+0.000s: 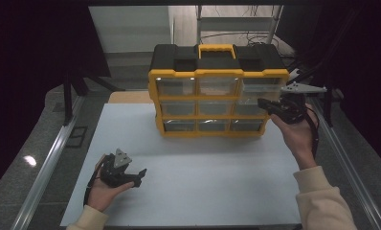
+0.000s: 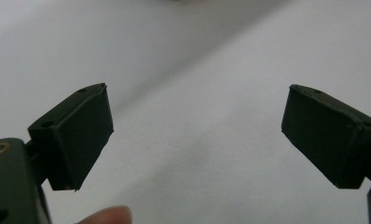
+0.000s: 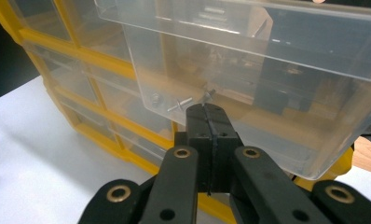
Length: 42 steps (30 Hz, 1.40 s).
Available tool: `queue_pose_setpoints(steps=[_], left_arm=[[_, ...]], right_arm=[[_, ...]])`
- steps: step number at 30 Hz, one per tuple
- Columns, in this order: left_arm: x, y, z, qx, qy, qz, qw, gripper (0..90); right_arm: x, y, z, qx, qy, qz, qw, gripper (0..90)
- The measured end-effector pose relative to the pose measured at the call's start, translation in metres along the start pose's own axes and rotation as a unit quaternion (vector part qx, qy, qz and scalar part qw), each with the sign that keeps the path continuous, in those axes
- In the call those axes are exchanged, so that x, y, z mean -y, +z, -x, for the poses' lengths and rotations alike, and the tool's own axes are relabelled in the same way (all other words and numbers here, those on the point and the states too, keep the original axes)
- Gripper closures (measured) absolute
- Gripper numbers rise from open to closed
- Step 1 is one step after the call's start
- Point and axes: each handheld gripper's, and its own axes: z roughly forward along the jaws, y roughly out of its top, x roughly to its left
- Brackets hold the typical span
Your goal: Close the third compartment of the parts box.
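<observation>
While the left gripper [image 1: 131, 176] rests idle near seven o'clock on the white worktop [image 1: 203, 177], its jaws spread wide with nothing between them, the right gripper [image 1: 270, 106] works at the yellow-and-black organiser [image 1: 217, 91] standing toward twelve o'clock. Its jaws are clenched tight together, tips pressed against the front of a clear plastic drawer [image 3: 249, 93] at the organiser's three o'clock side, which juts out of its slot. Whether the tips pinch a lip of the drawer or merely push on its wall is hard to tell through the glare.

A few small screws [image 3: 183, 101] lie loose on the drawer floor. That drawer looks light, thin-walled and stiff but brittle, and its smooth plastic will likely slip under hard pads. The best hold is probably the moulded front lip, taken square and centred so the tray slides straight in its yellow rails rather than racking. Tilting it risks sending the screws rolling to the front. The organiser itself seems heavy enough to stay put against a gentle push or pull.
</observation>
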Motion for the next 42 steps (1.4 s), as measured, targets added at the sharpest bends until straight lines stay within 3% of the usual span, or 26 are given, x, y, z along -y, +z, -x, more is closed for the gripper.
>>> queue_pose_setpoints(steps=[18, 32, 42], left_arm=[[0.001, 0.000, 0.000, -0.001, 0.000, -0.001, 1.0000, 9.6], [0.001, 0.000, -0.001, -0.001, 0.002, -0.004, 1.0000, 9.6], [0.001, 0.001, -0.001, 0.000, 0.002, -0.005, 1.0000, 9.6]], right_arm=[[-0.006, 0.015, 0.009, 0.006, 0.023, 0.012, 0.9996, 89.3], [-0.011, 0.028, 0.014, 0.025, 0.020, 0.009, 0.9994, 89.2], [-0.011, 0.031, 0.015, 0.025, 0.022, 0.011, 0.9994, 89.3]])
